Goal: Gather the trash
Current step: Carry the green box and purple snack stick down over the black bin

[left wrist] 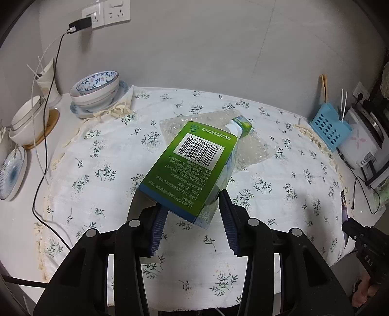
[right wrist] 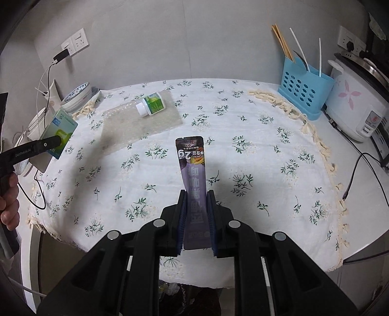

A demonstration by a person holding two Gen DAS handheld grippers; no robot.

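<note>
My left gripper (left wrist: 192, 201) is shut on a green carton (left wrist: 192, 160) with a barcode, held tilted above the floral tablecloth (left wrist: 97, 155). Beyond the carton, a small green bottle (left wrist: 239, 126) with a white cap lies on a sheet of bubble wrap (left wrist: 252, 150). My right gripper (right wrist: 196, 194) is shut on a long purple sachet (right wrist: 193, 165), which sticks up past its fingertips. In the right wrist view, the left gripper (right wrist: 54, 142) with the carton (right wrist: 60, 128) hangs at the table's left side, and the bottle (right wrist: 150, 104) lies on the bubble wrap (right wrist: 141, 124) at the back.
Stacked bowls (left wrist: 97, 90), white cups (left wrist: 29, 119) and a plate (left wrist: 12, 172) crowd the left side, with cables trailing from wall sockets (left wrist: 104, 14). A blue utensil basket (right wrist: 304, 90) and a rice cooker (right wrist: 352, 107) stand at the right. A person's hand (right wrist: 9, 206) holds the left gripper.
</note>
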